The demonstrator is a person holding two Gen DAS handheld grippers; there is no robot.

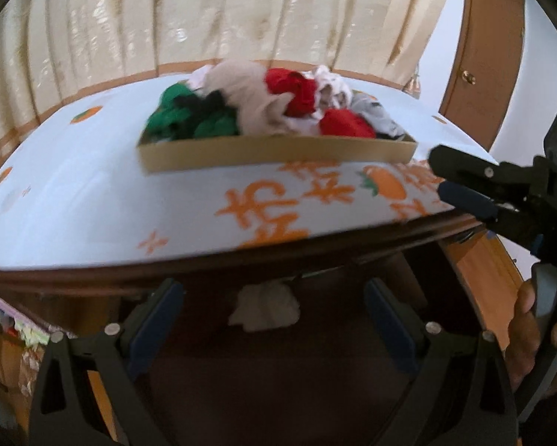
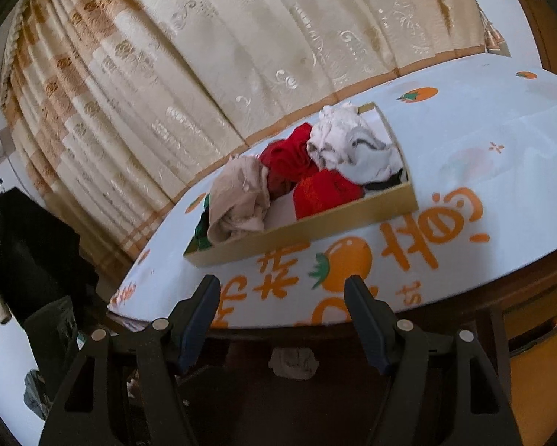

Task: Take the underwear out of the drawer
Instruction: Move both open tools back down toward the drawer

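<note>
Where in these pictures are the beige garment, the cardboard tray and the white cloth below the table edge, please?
beige garment (image 2: 239,195): right wrist view, its crumpled middle.
cardboard tray (image 1: 278,152): left wrist view, its front wall.
white cloth (image 1: 265,308): left wrist view, its centre.

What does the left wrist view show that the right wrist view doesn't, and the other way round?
Only the left wrist view shows the right tongs from the side, the hand holding them, and the wooden door. Only the right wrist view shows a dark object left of the bed. Both show the shallow cardboard box piled with underwear on the orange-printed sheet, the curtain behind, a pale crumpled cloth in the dark space below, and open tongs.
</note>
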